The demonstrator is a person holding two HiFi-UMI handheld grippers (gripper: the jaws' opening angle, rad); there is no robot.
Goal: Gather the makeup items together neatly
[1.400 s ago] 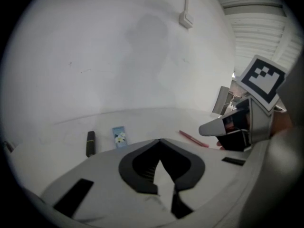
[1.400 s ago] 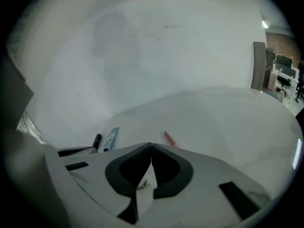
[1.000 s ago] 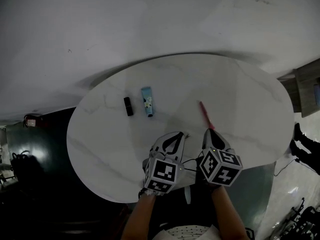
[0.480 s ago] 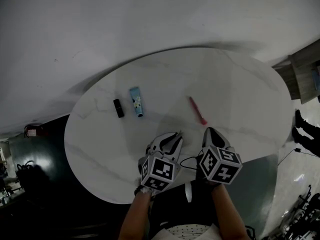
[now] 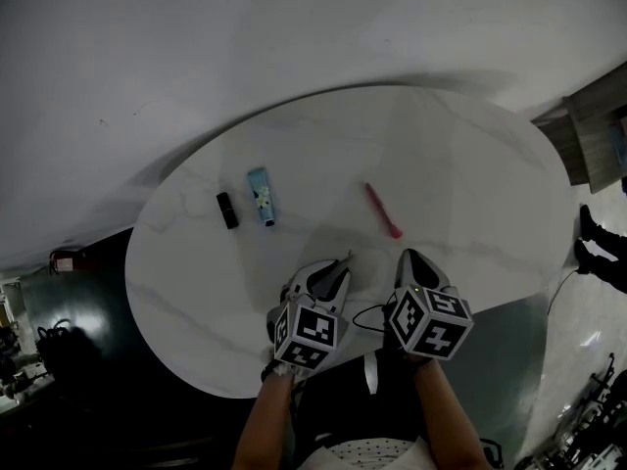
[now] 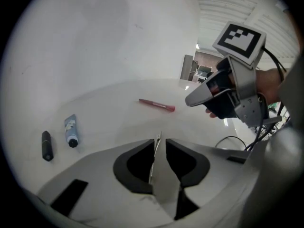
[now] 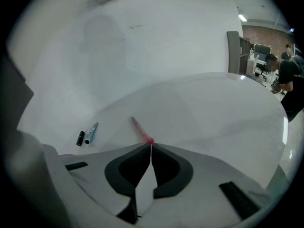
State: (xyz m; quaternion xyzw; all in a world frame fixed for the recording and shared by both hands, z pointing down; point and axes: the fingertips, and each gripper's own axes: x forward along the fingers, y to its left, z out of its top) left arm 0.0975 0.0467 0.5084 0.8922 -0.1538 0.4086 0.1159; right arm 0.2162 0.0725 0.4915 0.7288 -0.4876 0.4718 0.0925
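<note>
Head view: a round white marble desk (image 5: 470, 184) is seen from above, with two hand-held grippers held over its lower edge. The jaws of the left hand-held gripper (image 5: 343, 261) have just been opened and are parted by a narrow gap, with nothing between them. The right hand-held gripper (image 5: 407, 256) is closed, tips together, with nothing gripped. A pink makeup stick (image 5: 382, 210) is laid slantwise just above the right gripper's tips. Left of centre, a blue tube (image 5: 261, 196) and a black lipstick (image 5: 226, 210) are set side by side without touching, well apart from the stick. A black cable (image 5: 361, 311) is looped between the grippers. A wooden unit (image 5: 598, 130) is caught at the right edge.
</note>
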